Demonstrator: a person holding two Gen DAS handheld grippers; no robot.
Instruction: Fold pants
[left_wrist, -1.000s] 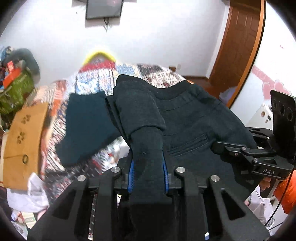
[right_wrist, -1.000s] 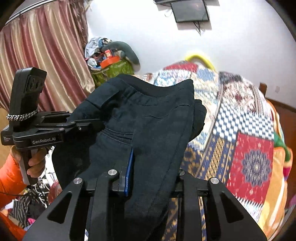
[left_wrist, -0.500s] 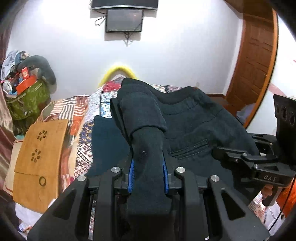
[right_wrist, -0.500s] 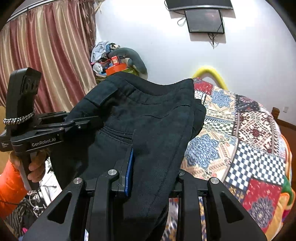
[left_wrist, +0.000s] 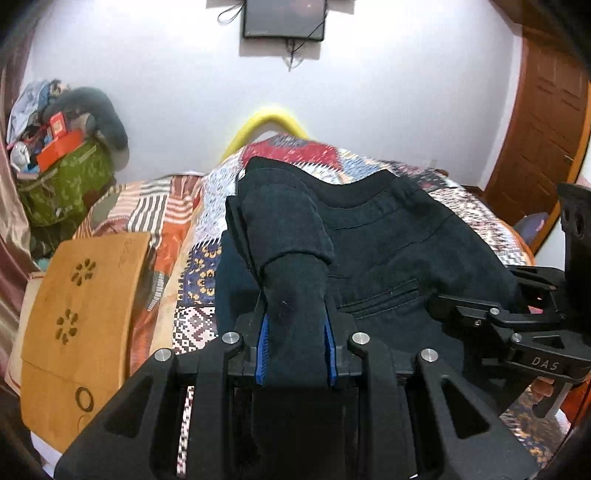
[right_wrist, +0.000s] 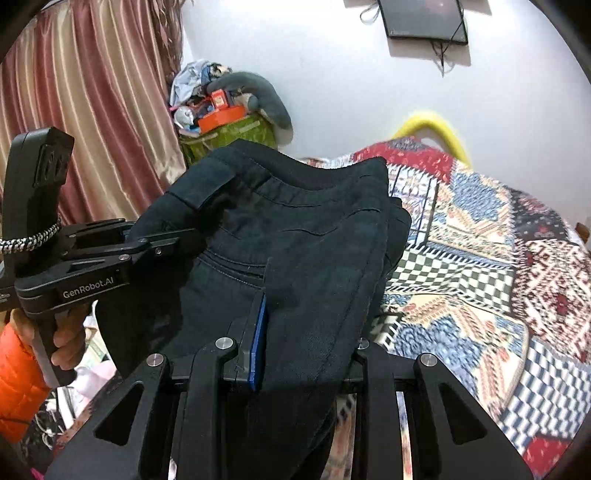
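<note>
Black pants (left_wrist: 388, 251) hang stretched between both grippers above a bed with a patchwork quilt (left_wrist: 177, 221). My left gripper (left_wrist: 295, 332) is shut on a bunched edge of the fabric, squeezed between its blue pads (left_wrist: 263, 343). My right gripper (right_wrist: 306, 332) is shut on the other side of the pants (right_wrist: 295, 229), which drape over its fingers. In the left wrist view the right gripper (left_wrist: 439, 301) bites the cloth by a welt pocket. The right wrist view has the left gripper (right_wrist: 184, 236) clamped by a belt loop, held by a hand (right_wrist: 62, 339).
A dark folded garment (left_wrist: 232, 280) lies on the quilt under the pants. A wooden board (left_wrist: 81, 306) leans at the bed's left side. A green bag (left_wrist: 62, 184) piled with clutter stands by the curtain (right_wrist: 74, 110). A wooden door (left_wrist: 546, 129) is at the right.
Both grippers have carried the pants forward over the bed toward the wall. The dark folded garment has slid mostly out of sight beneath the pants. Both grips are unchanged.
</note>
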